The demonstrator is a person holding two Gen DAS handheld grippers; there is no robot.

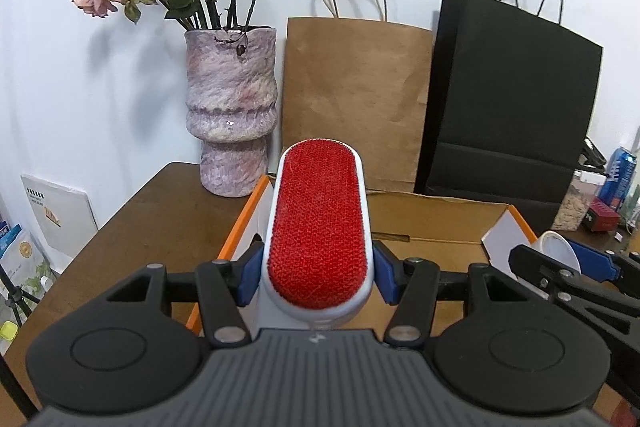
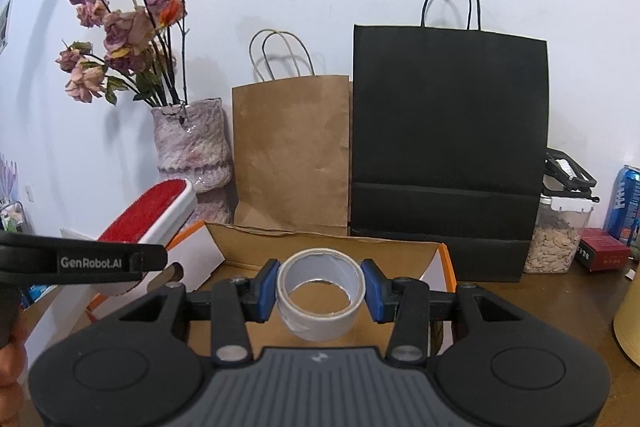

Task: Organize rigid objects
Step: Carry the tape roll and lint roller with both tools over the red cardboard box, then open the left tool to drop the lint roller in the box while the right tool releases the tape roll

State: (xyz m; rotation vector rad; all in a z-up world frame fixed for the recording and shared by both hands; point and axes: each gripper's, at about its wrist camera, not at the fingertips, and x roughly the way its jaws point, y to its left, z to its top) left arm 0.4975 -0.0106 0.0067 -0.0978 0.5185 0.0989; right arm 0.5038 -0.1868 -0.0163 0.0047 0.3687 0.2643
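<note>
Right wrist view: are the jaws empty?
No, the right gripper has its jaws closed on a roll of white tape, held above the open cardboard box.

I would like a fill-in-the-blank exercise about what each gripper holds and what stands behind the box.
1. The left gripper is shut on a lint brush whose pad is ____ in colour.
2. The right gripper is shut on a roll of ____.
3. Behind the cardboard box, the taller paper bag is ____.

Missing words: red; tape; black
</note>
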